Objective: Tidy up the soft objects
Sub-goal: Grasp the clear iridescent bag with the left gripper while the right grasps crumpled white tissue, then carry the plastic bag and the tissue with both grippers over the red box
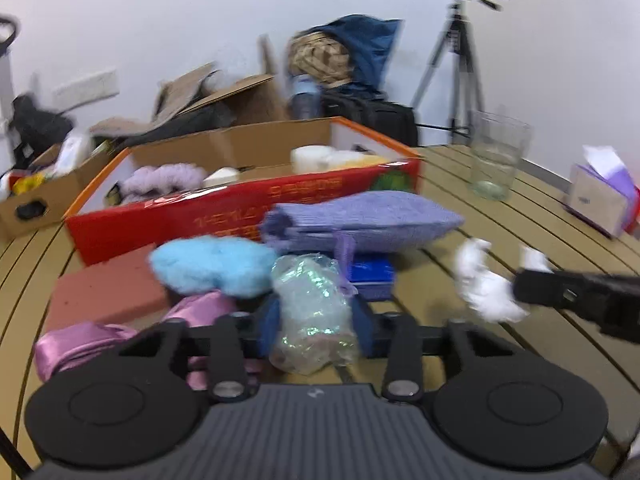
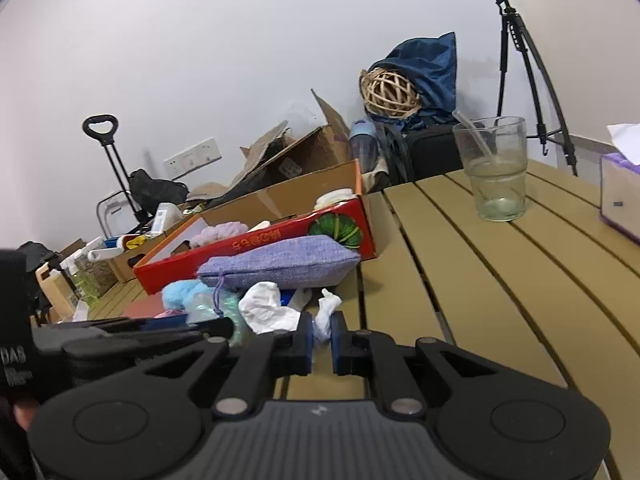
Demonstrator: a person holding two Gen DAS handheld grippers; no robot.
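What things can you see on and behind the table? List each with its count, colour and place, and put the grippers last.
Box: one, red, back left of table.
Pouch: one, lilac, before the box.
Fluffy item: one, light blue, left of pouch.
Clear bag: one, iridescent, in left gripper.
Satin cloth: one, pink, near left.
Tissue: one, white, in right gripper.
Glass: one, clear, far right.
Tripod: one, black, behind table.
Left gripper: shut on bag.
Right gripper: shut on tissue.

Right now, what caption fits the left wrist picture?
Left hand-held gripper squeezing a crinkly clear plastic bag before the red cardboard box.
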